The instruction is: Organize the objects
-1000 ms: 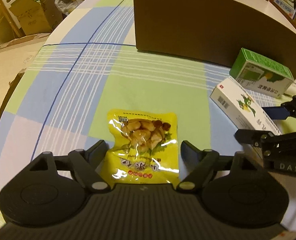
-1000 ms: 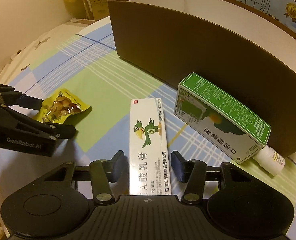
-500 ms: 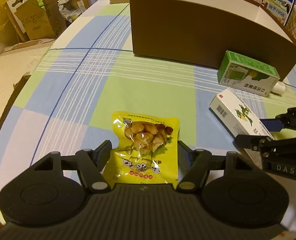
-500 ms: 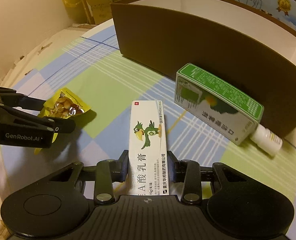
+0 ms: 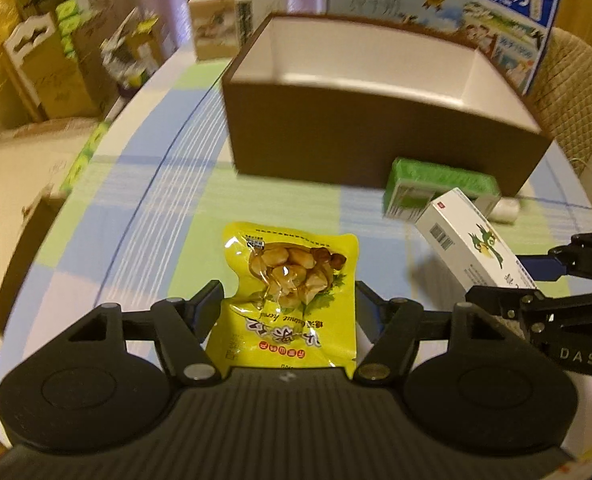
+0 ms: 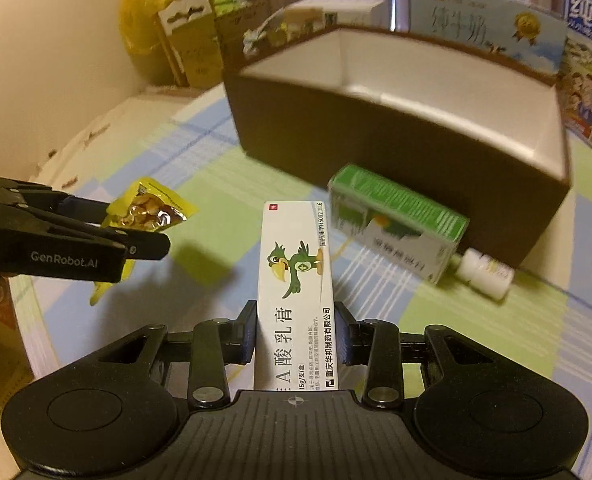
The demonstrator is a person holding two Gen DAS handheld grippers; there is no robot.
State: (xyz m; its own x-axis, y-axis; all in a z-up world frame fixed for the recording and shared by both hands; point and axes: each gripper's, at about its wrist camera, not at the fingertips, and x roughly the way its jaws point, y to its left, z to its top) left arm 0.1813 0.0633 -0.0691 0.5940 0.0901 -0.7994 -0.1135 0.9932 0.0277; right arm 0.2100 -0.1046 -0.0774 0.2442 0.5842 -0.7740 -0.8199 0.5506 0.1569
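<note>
At the left of the right wrist view, the left gripper [image 6: 136, 236] carries a yellow snack pouch [image 6: 150, 210], its jaws clamped on the pouch's sides; in the left wrist view the pouch [image 5: 292, 292] fills the lower centre of the frame between the two fingers, its clear window showing the nuts or beans inside. It looks lifted off the checked surface [image 5: 144, 200], since a shadow lies under it in the right wrist view. This pouch should be light and limp, with slick film that buckles under pressure, so a hold across the flat sealed edge would likely be safer than one over the lumpy filled middle. In the centre of the right wrist view, the right gripper [image 6: 294, 332] has its jaws closed on the long sides of a white ointment carton [image 6: 296, 280] printed with a green bird, which juts forward toward the open brown box [image 6: 396, 136] in the upper middle. The carton is light and fairly stiff, but thin card can crush, so gentle pressure on its long sides near the middle suits it. Right of it, a green and white medicine carton [image 6: 400, 220] lies on the surface just in front of the box wall, and a small white bottle [image 6: 484, 272] rests on its side at that carton's right end.
</note>
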